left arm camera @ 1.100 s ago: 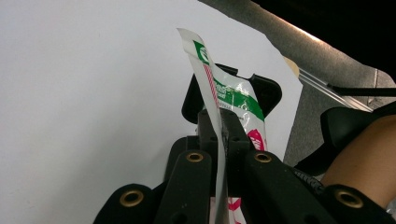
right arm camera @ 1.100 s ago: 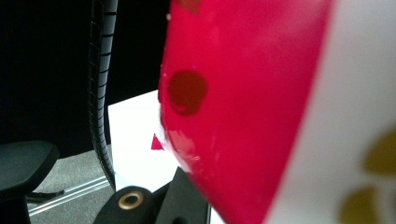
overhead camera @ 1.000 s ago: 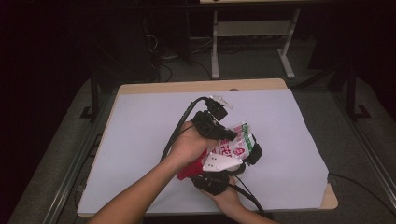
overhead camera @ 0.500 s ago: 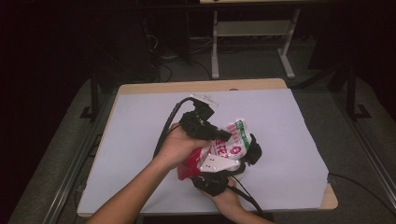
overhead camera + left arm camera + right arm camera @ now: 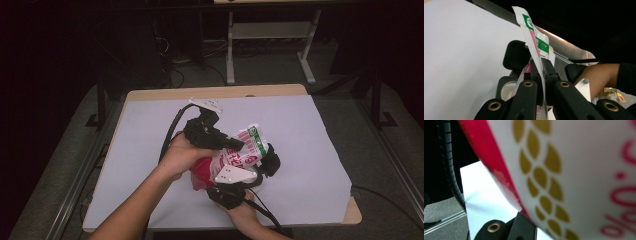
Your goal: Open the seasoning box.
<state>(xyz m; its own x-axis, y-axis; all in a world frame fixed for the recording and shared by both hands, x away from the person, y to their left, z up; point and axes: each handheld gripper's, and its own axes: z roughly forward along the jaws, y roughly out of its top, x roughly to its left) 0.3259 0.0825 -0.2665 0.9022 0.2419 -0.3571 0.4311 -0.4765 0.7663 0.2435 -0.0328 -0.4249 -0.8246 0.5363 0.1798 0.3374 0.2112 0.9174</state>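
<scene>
Glossy, seemingly plastic packet (image 5: 240, 152)

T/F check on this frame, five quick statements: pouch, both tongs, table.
1. The left tongs are shut on the flat top edge of the white, red and green plastic snack pouch. True.
2. The pouch lies flat on the white sheet covering the table, untouched. False: it is held up between both tongs.
3. The right tongs are at the pouch's red-edged lower part. True.
4. The pouch's green label sits at its bottom end. False: it is at the top edge, above the left tongs.
5. A metal bowl stands on the sheet beside the pouch. False: no bowl is there.
</scene>
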